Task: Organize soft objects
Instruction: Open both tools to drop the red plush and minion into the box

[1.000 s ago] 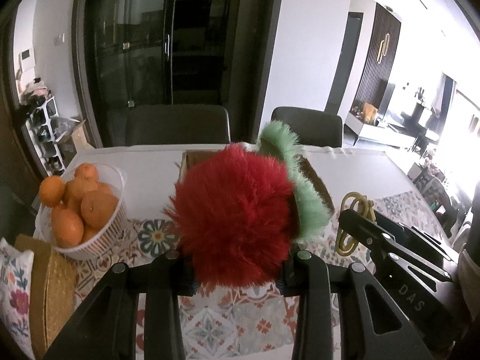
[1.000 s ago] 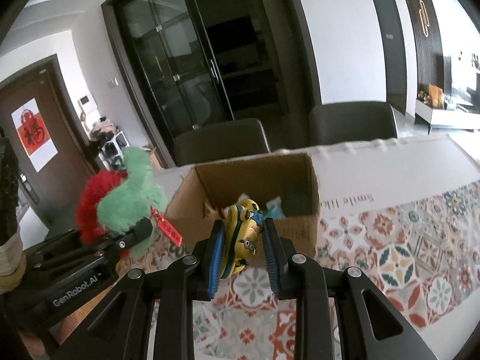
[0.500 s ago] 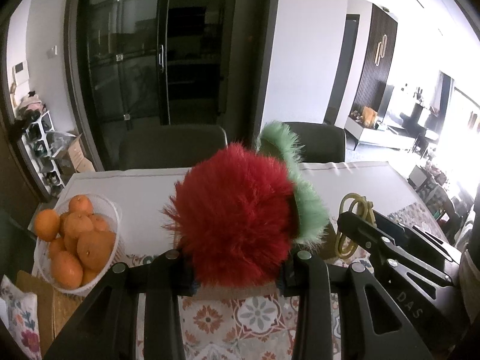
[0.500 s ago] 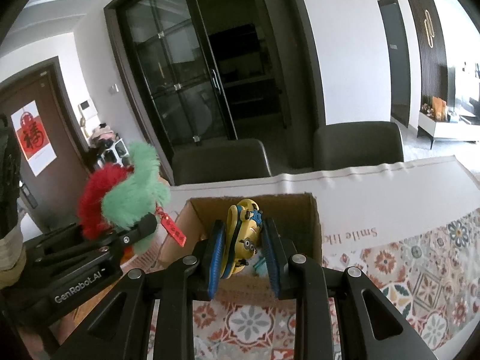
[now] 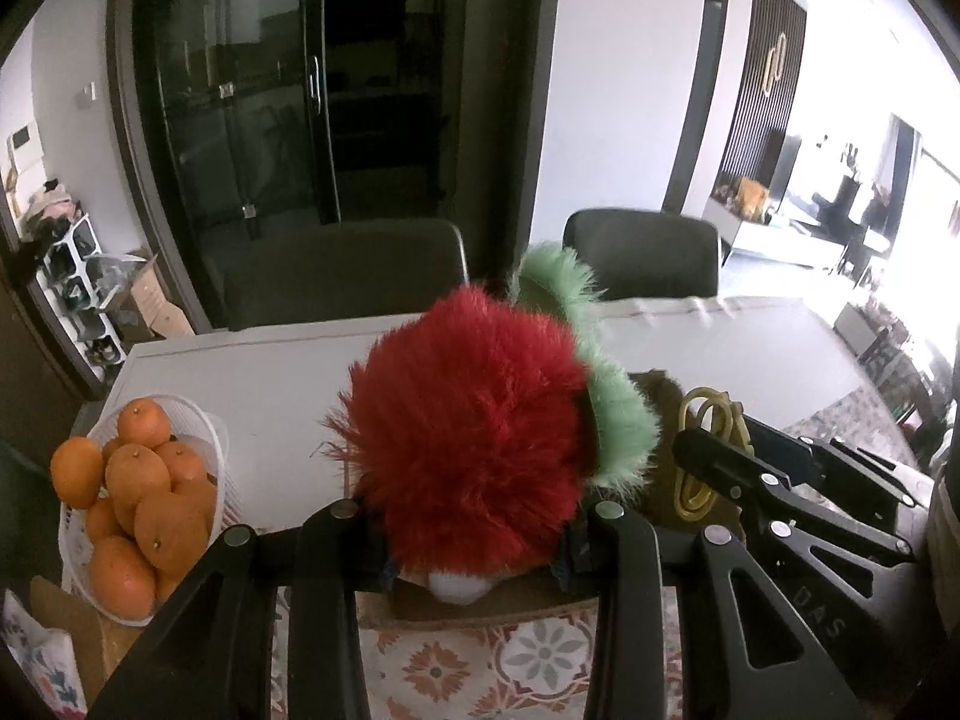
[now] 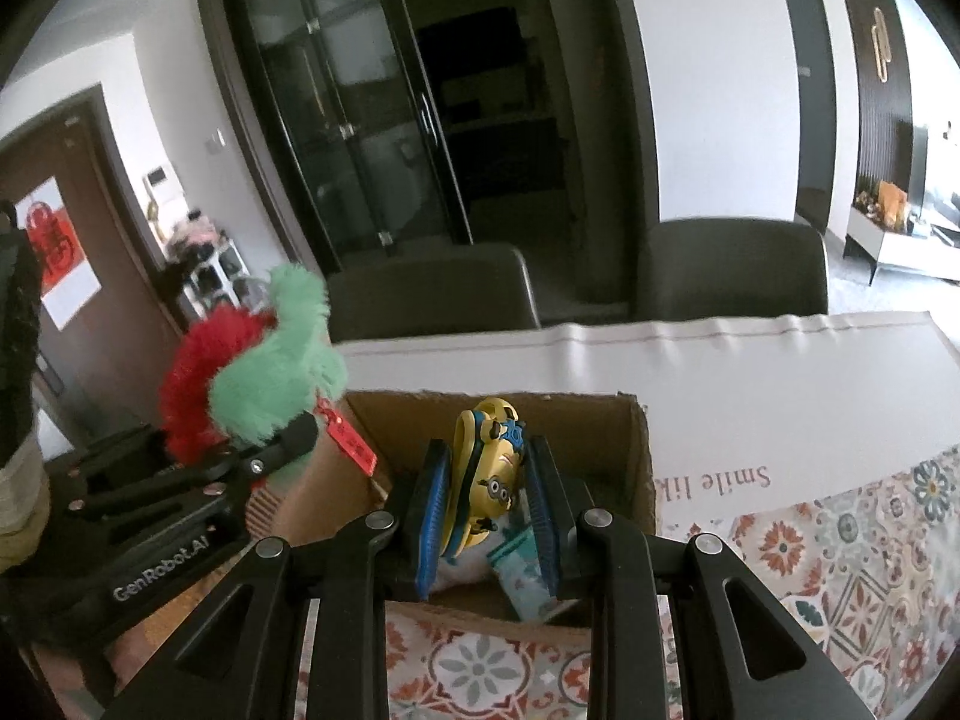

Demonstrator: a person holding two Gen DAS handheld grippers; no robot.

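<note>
My left gripper [image 5: 474, 525] is shut on a fluffy red and green plush [image 5: 474, 438], which fills the middle of the left wrist view. From the right wrist view the same plush [image 6: 264, 372] hangs over the left rim of an open cardboard box [image 6: 636, 456], with a red tag dangling. My right gripper [image 6: 489, 480] is shut on a yellow minion toy [image 6: 489, 468], held above the box's inside. A teal and white item [image 6: 528, 570] lies in the box below it. In the left wrist view the box is mostly hidden behind the plush.
A white basket of oranges [image 5: 129, 510] stands at the left on the table [image 5: 270, 384]. A patterned tablecloth [image 6: 840, 540] covers the near part. Two dark chairs [image 5: 342, 276] stand behind the table. A floral cushion [image 5: 36, 660] sits at the lower left.
Both grippers moved forward over the table with their toys. The box now lies right under them, and the orange basket has slid toward the lower left of the left wrist view.
</note>
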